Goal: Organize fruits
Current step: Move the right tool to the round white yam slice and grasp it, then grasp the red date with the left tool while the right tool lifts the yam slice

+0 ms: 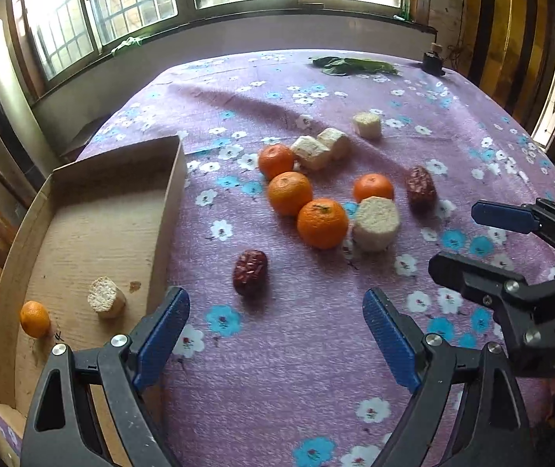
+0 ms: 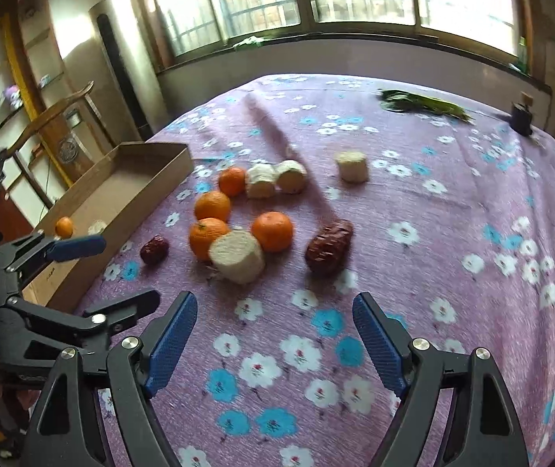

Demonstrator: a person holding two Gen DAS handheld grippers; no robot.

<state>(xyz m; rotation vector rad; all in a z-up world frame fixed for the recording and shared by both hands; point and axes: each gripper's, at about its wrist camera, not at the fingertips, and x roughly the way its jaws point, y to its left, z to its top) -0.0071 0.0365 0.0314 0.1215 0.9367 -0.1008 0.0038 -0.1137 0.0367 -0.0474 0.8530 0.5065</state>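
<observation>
Left hand-held gripper (image 1: pixel 276 340) nearest the lens: jaws wide, blue pads bare, nothing between them, poised over flowered purple cloth on the counter (image 1: pixel 277 389). Right hand-held gripper (image 2: pixel 274 340) likewise wide and empty; also visible at right edge of left view, side-on.

Cardboard box (image 1: pixel 172 194) at left of left gripper, near wall touching the left pad's line of sight. Already holding one small orange (image 1: pixel 35 319) and one pale cut cylinder (image 1: pixel 106 297).

Loose fruit still on cloth: near date (image 1: pixel 250 278) straight ahead of left gripper, slightly left of centre, apart from the cluster, long axis running roughly away from the camera with a slight tilt. Beyond it, front orange (image 1: pixel 322 223) touching large pale cylinder (image 1: pixel 375 223); further oranges and cylinders behind. Second date (image 2: pixel 329 247) ahead of right gripper, long axis slanted up to the right.

Judgement: near date closer to left gripper and to box; left the better arm. Jaw line appears to cross the date's short axis, so little roll needed. Second date better suited to right gripper.
</observation>
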